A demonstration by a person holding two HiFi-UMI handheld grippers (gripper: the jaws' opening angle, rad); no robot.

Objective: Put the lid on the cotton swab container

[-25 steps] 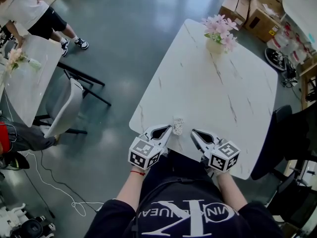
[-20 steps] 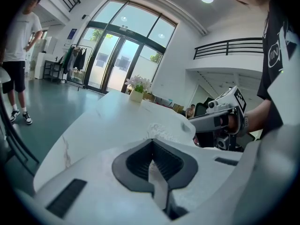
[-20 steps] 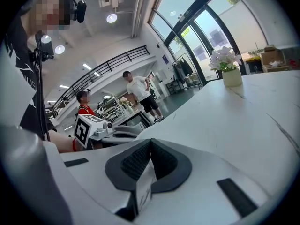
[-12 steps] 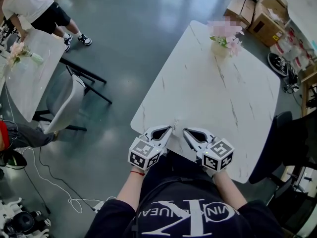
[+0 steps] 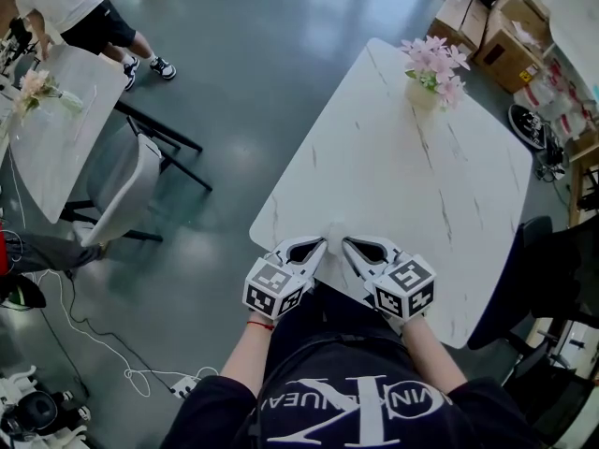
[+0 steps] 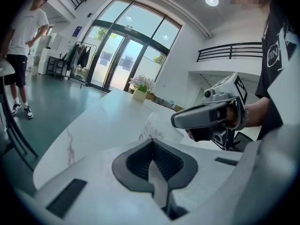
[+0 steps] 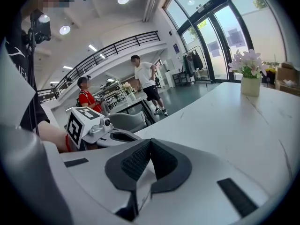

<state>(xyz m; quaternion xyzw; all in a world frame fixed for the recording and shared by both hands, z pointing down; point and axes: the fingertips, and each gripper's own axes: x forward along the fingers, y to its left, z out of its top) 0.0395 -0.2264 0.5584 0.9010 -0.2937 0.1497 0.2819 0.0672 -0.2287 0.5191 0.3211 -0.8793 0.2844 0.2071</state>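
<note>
The cotton swab container (image 5: 334,229) is a small clear tub on the white marble table (image 5: 412,176) near its front edge, mostly hidden by the gripper tips. In the left gripper view the container (image 6: 151,131) shows as a translucent patterned shape just beyond the jaw tips. My left gripper (image 5: 323,243) is shut, tip against the container's left side. My right gripper (image 5: 345,242) is shut too, tip close on the right side. Each gripper view shows the other gripper: the right gripper (image 6: 177,121) and the left gripper (image 7: 133,138). No lid shows in any view.
A vase of pink flowers (image 5: 432,68) stands at the table's far end. A grey chair (image 5: 122,195) and a second marble table (image 5: 47,129) are on the left. A person (image 5: 65,7) stands beyond them. Cardboard boxes (image 5: 496,26) lie at the upper right.
My right gripper has moved left until its tip nearly meets the left one at the container, which is now mostly covered. The left gripper has stayed put.
</note>
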